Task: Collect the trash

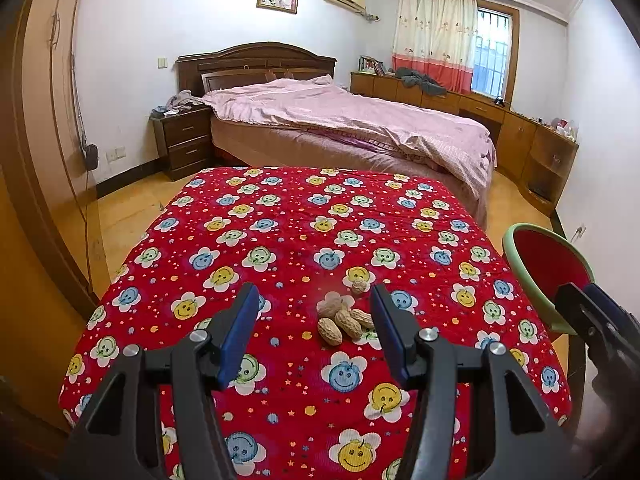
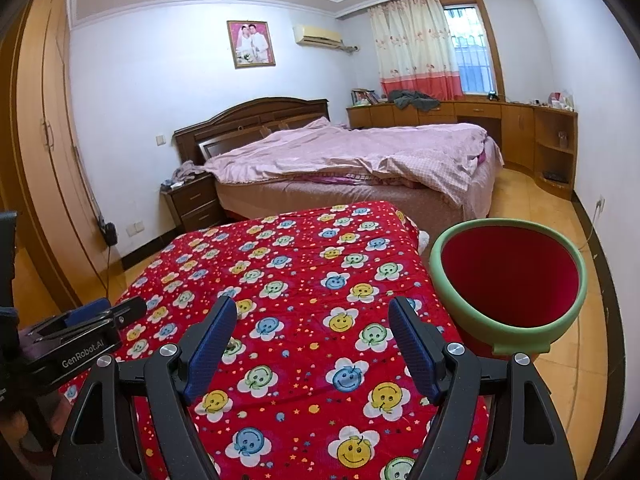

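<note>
A small pile of peanuts and walnuts lies on the red cloth with smiling flowers that covers the table. My left gripper is open around the pile. The nuts sit nearer its right finger, and no pad presses on them. A red bin with a green rim stands off the table's right edge, and its rim also shows in the left wrist view. My right gripper hangs open over the cloth, left of the bin, with nothing between its fingers. The other gripper shows at the far left of that view.
Behind the table stands a bed with a pink cover, with a dark nightstand to its left. A wooden wardrobe runs along the left. Low cabinets line the far right wall. Bare yellow floor lies around the bin.
</note>
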`<state>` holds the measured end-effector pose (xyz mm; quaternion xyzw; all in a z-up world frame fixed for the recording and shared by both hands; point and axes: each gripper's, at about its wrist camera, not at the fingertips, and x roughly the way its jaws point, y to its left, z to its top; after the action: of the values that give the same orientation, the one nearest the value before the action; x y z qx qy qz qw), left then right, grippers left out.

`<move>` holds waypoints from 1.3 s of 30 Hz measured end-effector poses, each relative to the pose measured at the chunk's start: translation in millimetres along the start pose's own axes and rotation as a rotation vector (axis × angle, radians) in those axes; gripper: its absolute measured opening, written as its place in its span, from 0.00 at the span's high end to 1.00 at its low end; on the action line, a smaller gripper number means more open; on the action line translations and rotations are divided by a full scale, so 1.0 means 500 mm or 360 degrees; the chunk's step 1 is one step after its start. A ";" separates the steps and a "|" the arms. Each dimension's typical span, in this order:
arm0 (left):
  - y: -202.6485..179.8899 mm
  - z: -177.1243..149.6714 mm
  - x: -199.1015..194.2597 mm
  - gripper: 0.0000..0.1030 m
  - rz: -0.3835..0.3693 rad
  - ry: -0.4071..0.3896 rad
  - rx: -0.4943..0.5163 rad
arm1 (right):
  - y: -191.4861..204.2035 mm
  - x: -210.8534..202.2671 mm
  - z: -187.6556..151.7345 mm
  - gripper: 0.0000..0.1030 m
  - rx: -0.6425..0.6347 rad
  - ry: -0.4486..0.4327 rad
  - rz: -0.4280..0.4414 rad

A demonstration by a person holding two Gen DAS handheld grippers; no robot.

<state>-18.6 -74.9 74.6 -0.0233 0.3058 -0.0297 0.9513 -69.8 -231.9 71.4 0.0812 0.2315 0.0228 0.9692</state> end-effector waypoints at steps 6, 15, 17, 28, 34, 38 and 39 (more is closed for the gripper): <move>0.000 0.001 -0.002 0.44 -0.0003 -0.0001 0.0000 | -0.002 -0.001 0.000 0.23 0.0007 -0.0002 -0.0007; 0.001 0.000 -0.003 0.44 0.0003 -0.0014 0.0000 | -0.002 -0.001 0.000 0.23 0.0009 -0.0006 -0.0008; 0.001 0.000 -0.004 0.44 0.0003 -0.0014 0.0001 | -0.003 -0.001 0.001 0.23 0.0007 -0.0007 -0.0009; 0.003 0.003 -0.006 0.44 0.0004 -0.0015 -0.0002 | -0.003 -0.001 0.001 0.23 0.0010 -0.0005 -0.0009; 0.002 0.004 -0.008 0.44 0.0008 -0.0018 -0.0002 | -0.003 -0.004 0.001 0.23 0.0013 -0.0011 -0.0008; 0.001 0.005 -0.009 0.44 0.0009 -0.0021 -0.0002 | -0.001 -0.005 0.002 0.23 0.0014 -0.0012 -0.0007; 0.001 0.005 -0.010 0.44 0.0008 -0.0021 -0.0002 | 0.000 -0.004 0.002 0.23 0.0013 -0.0012 -0.0008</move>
<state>-21.0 -73.9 79.3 -0.0234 0.2995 -0.0269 0.9534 -71.3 -232.3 73.2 0.0848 0.2280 0.0192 0.9698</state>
